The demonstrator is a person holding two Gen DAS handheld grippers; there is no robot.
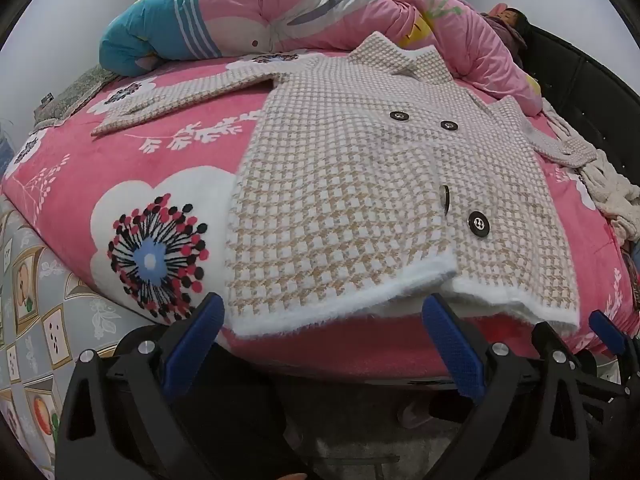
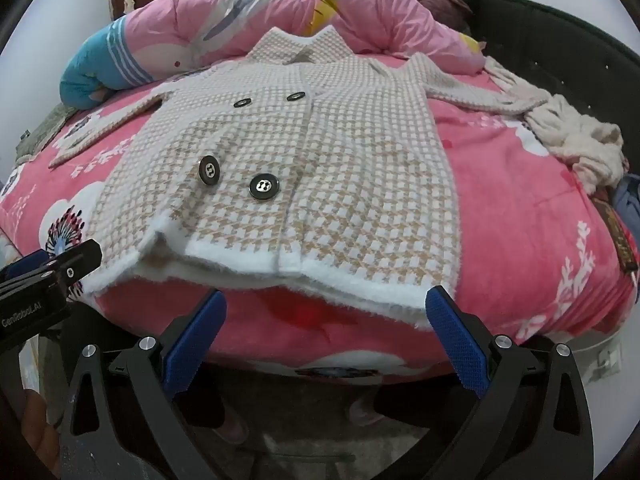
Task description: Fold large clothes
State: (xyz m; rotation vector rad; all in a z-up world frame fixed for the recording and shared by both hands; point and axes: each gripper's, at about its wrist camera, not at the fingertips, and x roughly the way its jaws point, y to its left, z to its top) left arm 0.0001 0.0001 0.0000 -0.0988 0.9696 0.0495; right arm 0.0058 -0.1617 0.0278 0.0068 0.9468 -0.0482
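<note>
A beige and white houndstooth coat (image 1: pixel 360 184) with black buttons lies flat, front up, on the pink flowered bedspread (image 1: pixel 100 168), its white fuzzy hem at the near bed edge. It also shows in the right wrist view (image 2: pixel 320 168). Its sleeves spread left and right. My left gripper (image 1: pixel 324 320) is open and empty, just before the hem's left half. My right gripper (image 2: pixel 326 312) is open and empty, just before the hem's right half. The right gripper's tip shows in the left wrist view (image 1: pixel 604 326); the left gripper's tip shows in the right wrist view (image 2: pixel 76 260).
A rolled pink and blue quilt (image 1: pixel 280 12) lies along the far side of the bed. A person (image 1: pixel 508 20) lies at the far right by the black headboard (image 2: pixel 560 40). A cream garment (image 2: pixel 576 144) is heaped at the right edge. The floor lies below the grippers.
</note>
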